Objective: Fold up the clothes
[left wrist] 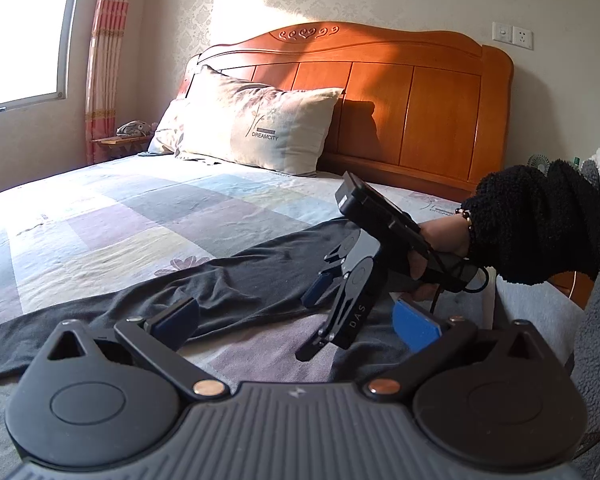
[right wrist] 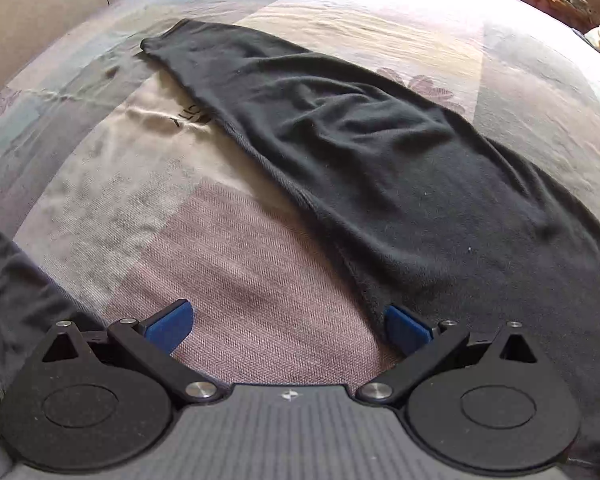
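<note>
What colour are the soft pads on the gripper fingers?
Blue. The pads on the black right gripper show best in the right wrist view.

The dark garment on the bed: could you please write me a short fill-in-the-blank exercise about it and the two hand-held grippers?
1. The dark garment lies spread on the ____.
2. Both the left hand-held gripper and the right hand-held gripper have their jaws ____.
3. The pads on the fingers are coloured ____.
4. The pillow leans against the wooden ____.

Missing words: bed; open; blue; headboard
</note>
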Demonstrator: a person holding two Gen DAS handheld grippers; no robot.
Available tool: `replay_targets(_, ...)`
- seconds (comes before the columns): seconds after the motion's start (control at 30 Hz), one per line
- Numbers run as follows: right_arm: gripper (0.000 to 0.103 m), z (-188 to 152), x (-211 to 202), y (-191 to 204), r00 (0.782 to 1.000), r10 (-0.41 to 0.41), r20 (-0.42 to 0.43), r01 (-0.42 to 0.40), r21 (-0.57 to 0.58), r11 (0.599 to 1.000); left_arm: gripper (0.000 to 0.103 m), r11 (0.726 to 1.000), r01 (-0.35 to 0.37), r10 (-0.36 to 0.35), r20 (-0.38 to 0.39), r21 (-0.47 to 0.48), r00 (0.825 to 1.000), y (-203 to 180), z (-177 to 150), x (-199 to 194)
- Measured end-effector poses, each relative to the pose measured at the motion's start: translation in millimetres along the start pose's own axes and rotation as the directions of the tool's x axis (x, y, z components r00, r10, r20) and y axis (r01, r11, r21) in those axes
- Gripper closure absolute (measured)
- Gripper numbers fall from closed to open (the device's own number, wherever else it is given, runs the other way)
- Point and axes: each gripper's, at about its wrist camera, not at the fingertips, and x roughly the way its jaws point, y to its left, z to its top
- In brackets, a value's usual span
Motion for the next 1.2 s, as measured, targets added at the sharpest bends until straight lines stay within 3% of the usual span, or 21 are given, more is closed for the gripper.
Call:
replay_targets(0.1,0.000,16,3,-4,0.998,-0.015,0.069,0.012,0.043,0.999,0.001,1.000,-0.010,0.010,-0.005,-0.001,1.000,0,-1,-1)
replay_targets(0.2,0.000,18,26,-4,1.000,-0.005,0.025,0.002,0.090,0.996,0.001,1.000,-0.012,0.012,-0.005,0.001,1.000,0,-1,-2)
replay_targets(0.33,0.000,10,21,21,1.000,0.022,0.002,-0.022,-0.005,1.000,0.001,1.000,-0.006,0.006,0.011,-0.005,1.000,2,0,-5)
replay_targets(0.43,0.000,21,14,22,0.995,0.095,0.007,-0.095,-0.008,0.995,0.001,1.000,-0.014,0.014,0.012,-0.006,1.000,2,0,-6)
replay_targets(0.53,0.000,35,14,25,0.995,0.021,0.093,-0.019,-0.021,1.000,0.001,1.000,-0.016,0.016,0.010,0.000,1.000,1,0,-7)
replay_targets(0.6,0.000,38,27,24,0.996,-0.018,0.087,0.019,-0.011,1.000,0.001,1.000,-0.014,0.014,0.010,0.001,1.000,1,0,-7)
replay_targets(0.67,0.000,34,39,23,0.999,0.006,0.047,-0.007,0.025,1.000,0.001,1.000,-0.008,0.008,0.008,0.001,1.000,2,0,-8)
replay_targets(0.93,0.000,77,43,59,0.992,0.085,0.092,-0.070,-0.153,0.986,0.001,1.000,-0.029,0.029,-0.020,-0.001,0.999,6,-8,-16)
replay_targets(1.1,0.000,106,48,81,0.984,0.141,0.112,-0.108,-0.260,0.960,0.001,0.996,-0.089,0.088,-0.020,-0.032,0.996,17,-13,-28)
replay_targets(1.2,0.000,138,72,102,0.972,0.195,0.131,-0.149,-0.295,0.944,0.001,0.990,-0.122,0.122,-0.007,-0.065,0.993,26,-16,-37)
